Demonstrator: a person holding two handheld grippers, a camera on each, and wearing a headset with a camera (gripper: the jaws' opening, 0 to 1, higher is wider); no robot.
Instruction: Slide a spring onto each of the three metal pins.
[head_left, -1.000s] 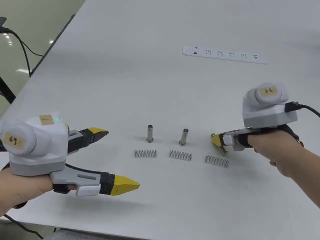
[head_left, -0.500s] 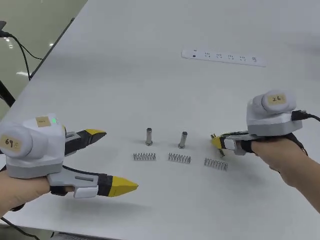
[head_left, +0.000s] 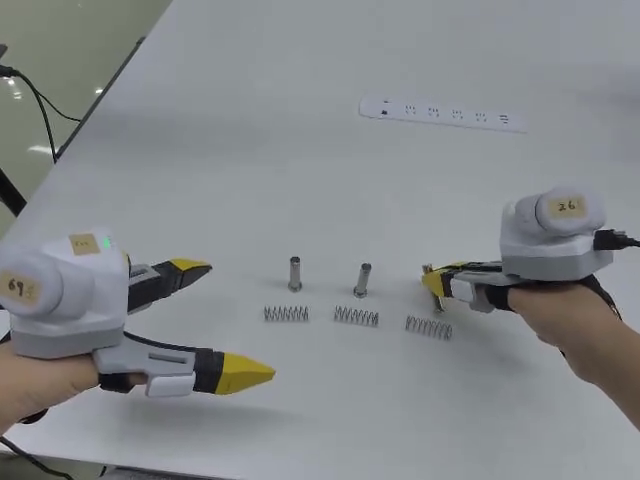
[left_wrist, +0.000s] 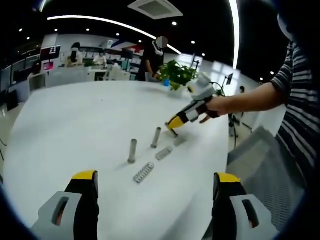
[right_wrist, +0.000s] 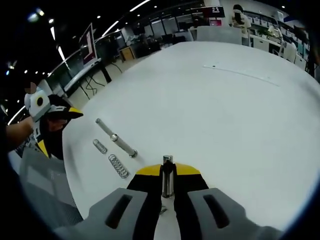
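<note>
the right gripper (head_left: 437, 284) has levelled out, its fingers (right_wrist: 150, 172) clenched on the rightmost short silver metal pin (right_wrist: 167, 176) on the white counter (head_left: 300, 150), while the left gripper (head_left: 237, 320) hangs spread and three coiled steel springs (head_left: 357, 317) lie unthreaded, so no pin is done.

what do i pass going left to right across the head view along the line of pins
left gripper, open → left pin → middle pin → right gripper, shut on the third pin

Held pin (right_wrist: 167, 180), lower end hidden between right claw (right_wrist: 168, 170) tips, left claw (left_wrist: 156, 176) rear cropped
</note>
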